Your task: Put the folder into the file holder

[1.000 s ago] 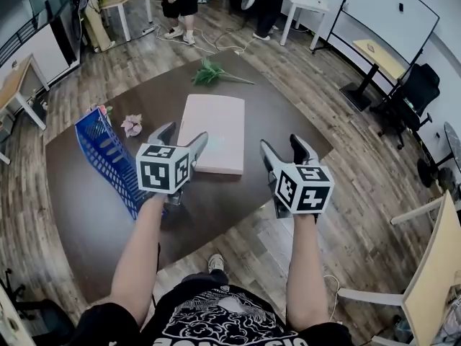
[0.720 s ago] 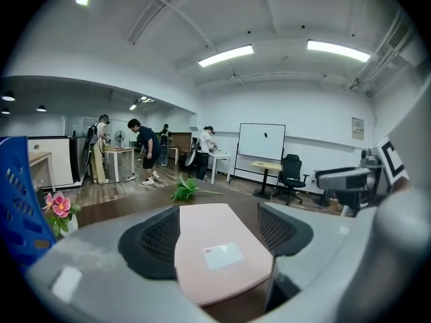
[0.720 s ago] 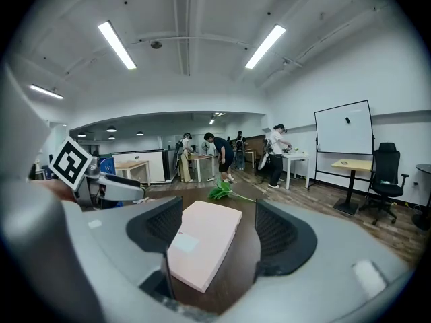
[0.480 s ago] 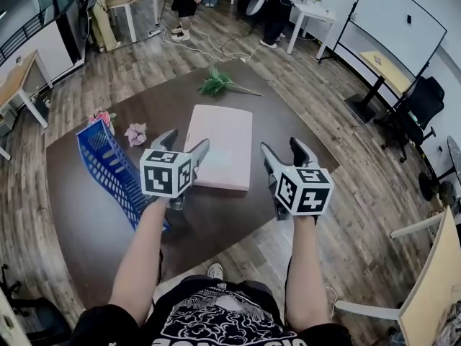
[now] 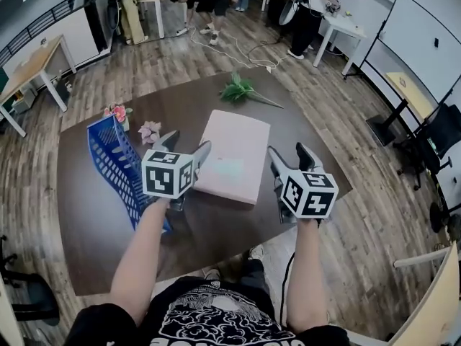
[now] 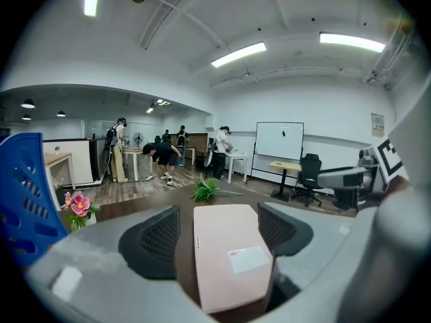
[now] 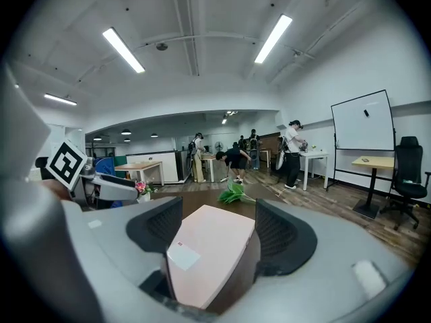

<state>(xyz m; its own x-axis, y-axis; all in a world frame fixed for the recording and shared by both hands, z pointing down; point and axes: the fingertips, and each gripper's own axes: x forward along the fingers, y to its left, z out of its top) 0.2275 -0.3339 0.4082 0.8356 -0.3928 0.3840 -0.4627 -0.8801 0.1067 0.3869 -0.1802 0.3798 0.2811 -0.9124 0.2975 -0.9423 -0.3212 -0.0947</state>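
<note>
Both grippers have edged forward since a second ago, closing on the near edge of the pink folder (image 5: 234,150). The left gripper (image 5: 187,143) hangs over the folder's near left corner with its jaws spread wide and nothing clamped. Its own view shows the folder lying ahead in the gap between them. The right gripper (image 5: 288,152) is held just right of the folder's near right corner, also released, with the folder framed between its open jaws.

The folder lies flat near the middle of the dark brown surface (image 5: 94,229), with a white label (image 5: 229,168) toward its near end. The blue mesh file holder (image 5: 112,161) sits at the left of the surface, apart from the folder. Pink flowers (image 5: 117,112) lie by its far end, and a green plant sprig (image 5: 241,91) lies at the far edge.
</note>
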